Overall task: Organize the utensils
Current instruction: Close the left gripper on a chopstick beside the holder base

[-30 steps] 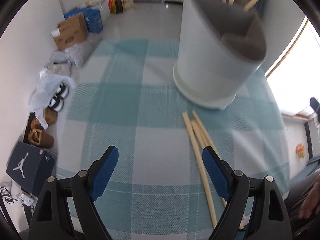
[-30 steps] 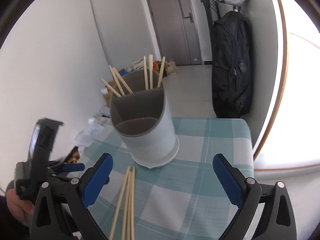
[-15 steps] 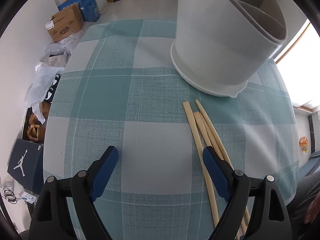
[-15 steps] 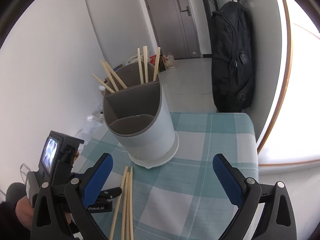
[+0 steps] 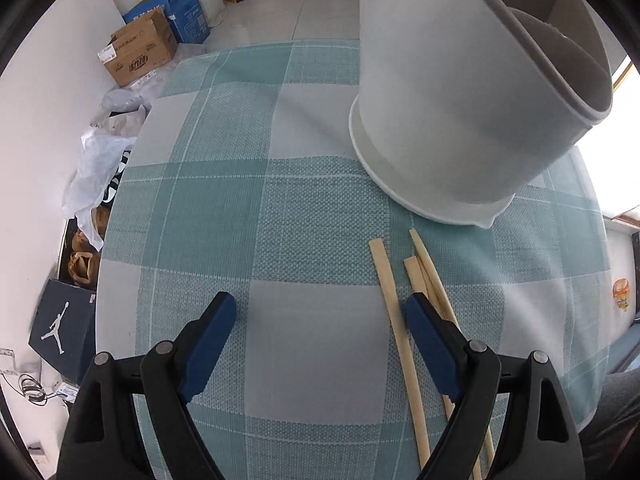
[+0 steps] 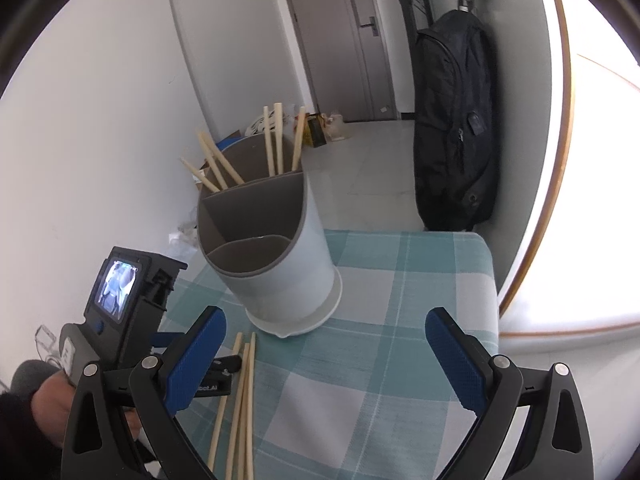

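Observation:
Three loose wooden chopsticks (image 5: 394,320) (image 6: 245,392) lie side by side on the teal checked tablecloth (image 5: 304,216), just in front of a grey-and-white divided utensil holder (image 5: 460,112) (image 6: 280,276). Several more chopsticks (image 6: 276,140) stand in the holder's back compartment. My left gripper (image 5: 319,310) is open and points steeply down, low over the cloth. Its right finger (image 5: 428,344) covers two of the loose chopsticks, while the leftmost one lies just inside it; nothing is gripped. My right gripper (image 6: 325,322) hangs open and empty above the cloth, in front of the holder.
The left tool's screen unit (image 6: 120,292) and a hand (image 6: 52,404) show at the left of the right wrist view. A black backpack (image 6: 452,120) hangs beyond the table's far edge. A cardboard box (image 5: 136,54), plastic bags (image 5: 100,160) and a shoe box (image 5: 60,320) lie on the floor to the left.
My left gripper has tilted further down and come lower and closer to the holder and the loose chopsticks, still open. The right gripper has barely moved.

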The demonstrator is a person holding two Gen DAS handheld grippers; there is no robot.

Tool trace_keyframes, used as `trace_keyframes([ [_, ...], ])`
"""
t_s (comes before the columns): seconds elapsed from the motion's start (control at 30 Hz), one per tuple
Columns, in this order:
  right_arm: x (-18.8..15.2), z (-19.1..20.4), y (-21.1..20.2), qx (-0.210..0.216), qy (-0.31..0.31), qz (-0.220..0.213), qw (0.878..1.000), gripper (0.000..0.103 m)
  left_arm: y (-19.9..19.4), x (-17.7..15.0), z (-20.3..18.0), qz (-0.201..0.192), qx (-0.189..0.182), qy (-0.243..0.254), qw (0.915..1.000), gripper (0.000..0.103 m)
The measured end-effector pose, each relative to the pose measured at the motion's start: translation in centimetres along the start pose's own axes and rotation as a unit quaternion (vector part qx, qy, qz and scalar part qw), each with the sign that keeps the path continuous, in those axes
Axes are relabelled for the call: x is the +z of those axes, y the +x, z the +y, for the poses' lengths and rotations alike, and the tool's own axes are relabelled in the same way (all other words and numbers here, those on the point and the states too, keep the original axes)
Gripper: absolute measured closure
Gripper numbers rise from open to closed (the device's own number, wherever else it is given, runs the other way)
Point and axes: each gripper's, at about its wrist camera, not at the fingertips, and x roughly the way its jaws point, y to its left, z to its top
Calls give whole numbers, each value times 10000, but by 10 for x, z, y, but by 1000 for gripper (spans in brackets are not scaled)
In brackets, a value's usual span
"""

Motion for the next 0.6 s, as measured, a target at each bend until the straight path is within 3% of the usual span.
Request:
trace_keyframes([
  [0.13, 1, -1, -2, 55, 48, 2, 10000, 2, 2, 5, 5, -2, -40, -66, 10000, 20],
  [0.23, 0, 0, -3, 86, 27, 10, 10000, 2, 0, 7, 1, -99, -119, 89, 9998, 38],
  [0.3, -1, 0, -3, 115, 33, 20, 9999, 2, -3, 8, -6, -178, -202, 302, 9992, 60],
  [0.43, -4, -1, -2, 127, 84, 94, 9998, 2, -2, 9, -5, -287, -255, 332, 9987, 76],
  [0.5, -6, -1, 0, 133, 118, 156, 9997, 2, -1, 12, -1, -336, -248, 225, 9989, 94],
  [0.6, -7, 1, 1, 109, 101, 199, 9997, 2, 0, 16, 8, -358, -372, 4, 9987, 99],
])
